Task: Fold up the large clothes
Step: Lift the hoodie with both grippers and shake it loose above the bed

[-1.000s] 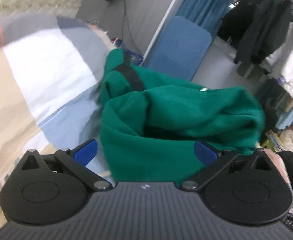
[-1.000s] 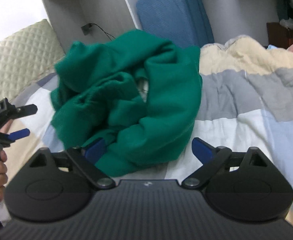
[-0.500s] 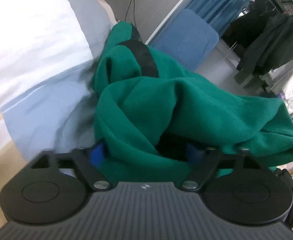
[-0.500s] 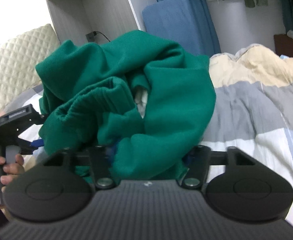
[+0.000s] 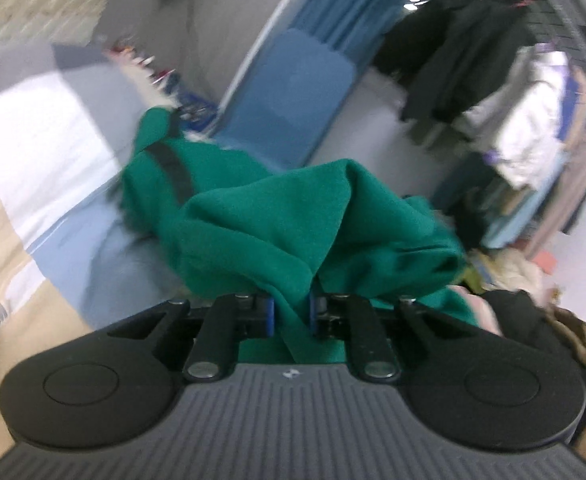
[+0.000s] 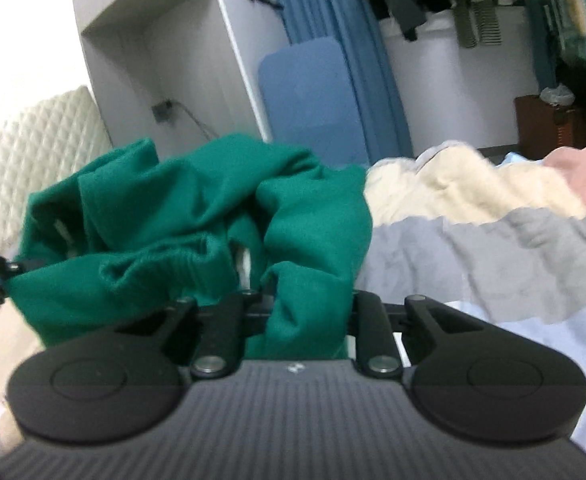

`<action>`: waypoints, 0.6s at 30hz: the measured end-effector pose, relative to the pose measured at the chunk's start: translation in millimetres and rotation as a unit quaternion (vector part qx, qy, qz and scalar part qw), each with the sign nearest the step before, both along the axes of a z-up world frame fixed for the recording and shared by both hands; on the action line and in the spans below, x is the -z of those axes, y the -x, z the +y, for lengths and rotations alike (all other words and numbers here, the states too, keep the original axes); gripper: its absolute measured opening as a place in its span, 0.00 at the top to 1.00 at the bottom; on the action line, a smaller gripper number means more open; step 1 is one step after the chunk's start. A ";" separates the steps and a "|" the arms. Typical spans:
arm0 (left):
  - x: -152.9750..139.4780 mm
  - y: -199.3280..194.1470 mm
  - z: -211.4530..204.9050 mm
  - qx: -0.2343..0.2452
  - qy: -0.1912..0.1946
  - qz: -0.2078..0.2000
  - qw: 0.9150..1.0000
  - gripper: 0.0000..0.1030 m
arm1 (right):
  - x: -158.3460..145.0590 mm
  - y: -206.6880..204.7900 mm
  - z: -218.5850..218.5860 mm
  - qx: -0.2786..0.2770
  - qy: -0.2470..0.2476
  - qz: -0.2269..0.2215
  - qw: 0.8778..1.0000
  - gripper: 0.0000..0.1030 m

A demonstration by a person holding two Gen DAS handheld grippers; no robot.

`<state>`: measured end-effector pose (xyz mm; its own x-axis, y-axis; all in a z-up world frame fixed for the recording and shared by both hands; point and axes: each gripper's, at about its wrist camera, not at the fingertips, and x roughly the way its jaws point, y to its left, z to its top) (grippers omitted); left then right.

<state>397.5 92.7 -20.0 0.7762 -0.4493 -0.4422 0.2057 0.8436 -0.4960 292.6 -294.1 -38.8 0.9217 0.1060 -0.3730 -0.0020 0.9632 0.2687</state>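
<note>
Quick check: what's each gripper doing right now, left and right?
Left gripper: closing, pinching a fold of the green garment.
Right gripper: closing on a bunch of the same garment.

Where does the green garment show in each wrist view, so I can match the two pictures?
Left wrist: green garment fills the centre, a fold between the left tool's closing jaws.
Right wrist: garment centre-left, bunched between the right tool's closing jaws.
Shared landmark: blue upright pad.

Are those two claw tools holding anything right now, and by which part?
Both fingers are closing on bunched folds of the green garment: left gripper, right gripper. Which part is unclear.
</note>
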 end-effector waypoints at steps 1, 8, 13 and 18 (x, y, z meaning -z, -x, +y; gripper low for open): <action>-9.8 16.1 -4.5 0.009 0.001 -0.008 1.000 0.84 | -4.0 10.3 -4.5 0.006 -0.002 -0.003 1.000 0.80; -62.5 138.1 -24.5 0.065 0.034 -0.043 0.996 0.85 | -26.2 90.7 -28.1 0.046 0.010 -0.043 0.998 0.80; -83.3 225.1 -16.3 0.059 0.057 -0.064 0.995 0.86 | -30.5 122.7 -58.5 0.083 -0.021 -0.031 0.996 0.80; -87.1 295.5 20.6 0.003 0.046 -0.084 0.995 0.87 | -34.4 133.3 -79.2 0.078 -0.057 -0.015 0.995 0.80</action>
<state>102.0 113.3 67.1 0.8327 -0.4877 -0.2622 0.2984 0.7942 -0.5294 159.3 -373.3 -4.4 0.9410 0.0009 -0.3385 0.1356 0.9153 0.3792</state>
